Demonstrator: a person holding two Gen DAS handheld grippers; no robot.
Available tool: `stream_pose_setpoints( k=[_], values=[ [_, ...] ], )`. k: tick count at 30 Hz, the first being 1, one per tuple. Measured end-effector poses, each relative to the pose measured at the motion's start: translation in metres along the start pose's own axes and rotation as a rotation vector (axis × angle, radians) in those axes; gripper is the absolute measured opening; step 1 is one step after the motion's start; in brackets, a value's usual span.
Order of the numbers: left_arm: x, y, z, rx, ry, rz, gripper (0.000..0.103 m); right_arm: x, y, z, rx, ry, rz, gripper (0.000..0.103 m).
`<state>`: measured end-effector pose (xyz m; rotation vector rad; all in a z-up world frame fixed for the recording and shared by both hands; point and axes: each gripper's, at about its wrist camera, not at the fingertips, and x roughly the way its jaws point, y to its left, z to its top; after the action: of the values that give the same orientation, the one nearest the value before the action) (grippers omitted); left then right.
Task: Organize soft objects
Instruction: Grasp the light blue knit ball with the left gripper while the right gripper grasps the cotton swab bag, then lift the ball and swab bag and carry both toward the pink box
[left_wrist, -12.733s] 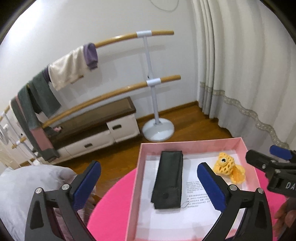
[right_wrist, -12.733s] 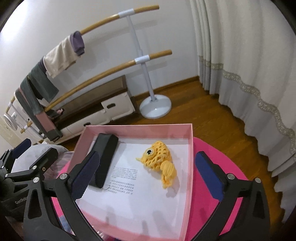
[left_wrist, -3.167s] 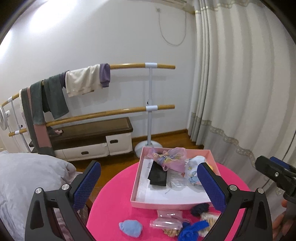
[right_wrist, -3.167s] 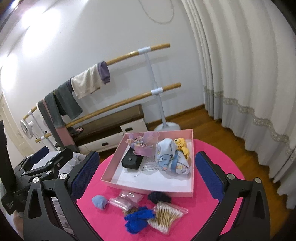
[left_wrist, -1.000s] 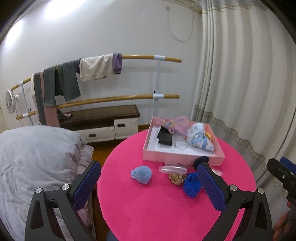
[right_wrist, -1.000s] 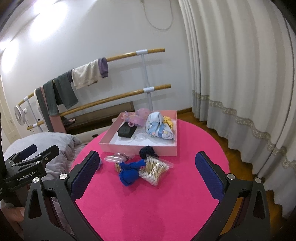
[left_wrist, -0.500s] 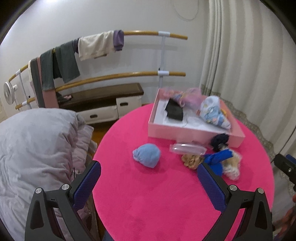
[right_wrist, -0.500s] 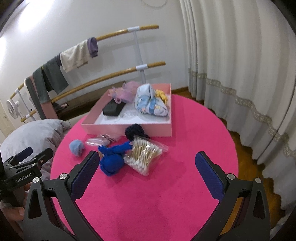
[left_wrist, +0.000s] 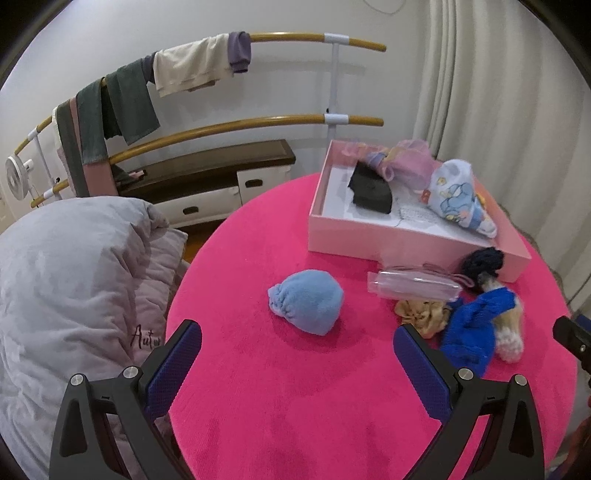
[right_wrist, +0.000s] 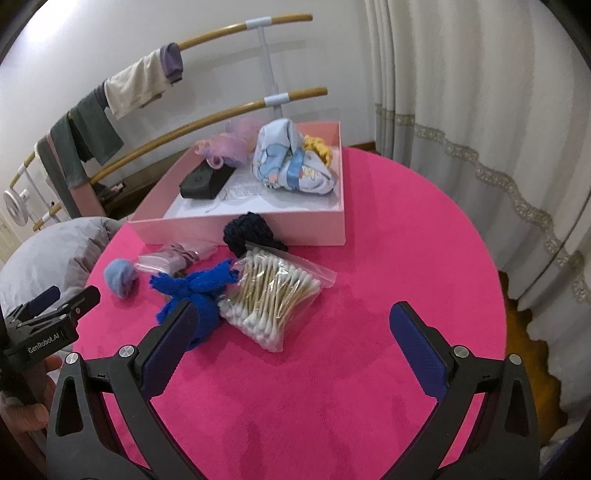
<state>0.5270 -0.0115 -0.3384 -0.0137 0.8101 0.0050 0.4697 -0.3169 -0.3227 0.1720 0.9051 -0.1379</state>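
Note:
A pink box (left_wrist: 373, 242) (right_wrist: 258, 227) stands at the far side of the round pink table (left_wrist: 295, 406) (right_wrist: 388, 277). It holds a black pouch (left_wrist: 371, 190) (right_wrist: 207, 181), a pink frilly bundle (left_wrist: 402, 166) (right_wrist: 229, 147), a pale blue printed cloth (left_wrist: 456, 197) (right_wrist: 291, 166) and a yellow crochet toy (right_wrist: 319, 147). In front of the box lie a light blue ball (left_wrist: 306, 301) (right_wrist: 120, 275), a royal blue knit piece (left_wrist: 472, 328) (right_wrist: 195, 291), a dark navy knit piece (left_wrist: 482, 260) (right_wrist: 247, 230) and a tan scrunchie (left_wrist: 421, 314). My left gripper (left_wrist: 297, 362) and right gripper (right_wrist: 290, 343) both hover open and hold nothing.
A bag of cotton swabs (right_wrist: 275, 295) and a clear pink packet (left_wrist: 413, 288) (right_wrist: 170, 258) lie among the soft items. A grey duvet (left_wrist: 74, 277) borders the table's left side. Behind stand a clothes rail (left_wrist: 258, 122), a low cabinet (left_wrist: 207, 181) and curtains (right_wrist: 480, 110).
Both grippers have come lower and nearer the table, so the loose items in front of the box look larger. Both stay open.

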Motion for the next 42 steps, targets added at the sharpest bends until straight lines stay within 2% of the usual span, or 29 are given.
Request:
stream_pose_setpoints(
  k=[8,14,16,21,23,25,27,30,35,42],
  values=[
    [0.049,0.004,0.006,0.017,0.037,0.018,0.103,0.045,0.004,0.000,-0.006,0.080,-0.001,0.103],
    [0.087,0.003,0.012,0.032,0.060,0.021,0.103,0.070,0.005,0.003,0.010,0.105,0.009,0.097],
    [0.095,0.004,0.014,0.031,0.068,0.015,0.101,0.075,0.007,0.005,0.012,0.108,0.012,0.091],
    [0.118,0.005,0.018,0.019,0.102,-0.022,0.081,0.087,0.017,0.007,-0.049,0.108,-0.035,0.090],
    [0.121,0.005,0.021,0.016,0.095,-0.028,0.073,0.090,0.023,0.006,-0.096,0.098,-0.066,0.089],
    [0.119,0.006,0.021,0.020,0.090,-0.034,0.067,0.088,0.023,0.004,-0.103,0.090,-0.073,0.083],
    [0.120,0.005,0.021,0.026,0.085,-0.044,0.060,0.084,0.020,0.002,-0.106,0.080,-0.086,0.065],
    [0.115,0.001,0.018,0.033,0.081,-0.050,0.049,0.077,0.011,0.000,-0.088,0.072,-0.080,0.055],
    [0.100,-0.001,0.012,0.024,0.086,-0.078,0.042,0.068,0.000,-0.005,-0.050,0.065,-0.062,0.050],
    [0.070,-0.002,0.002,0.016,0.072,-0.096,0.041,0.047,-0.022,-0.015,0.012,0.058,-0.038,0.048]
  ],
)
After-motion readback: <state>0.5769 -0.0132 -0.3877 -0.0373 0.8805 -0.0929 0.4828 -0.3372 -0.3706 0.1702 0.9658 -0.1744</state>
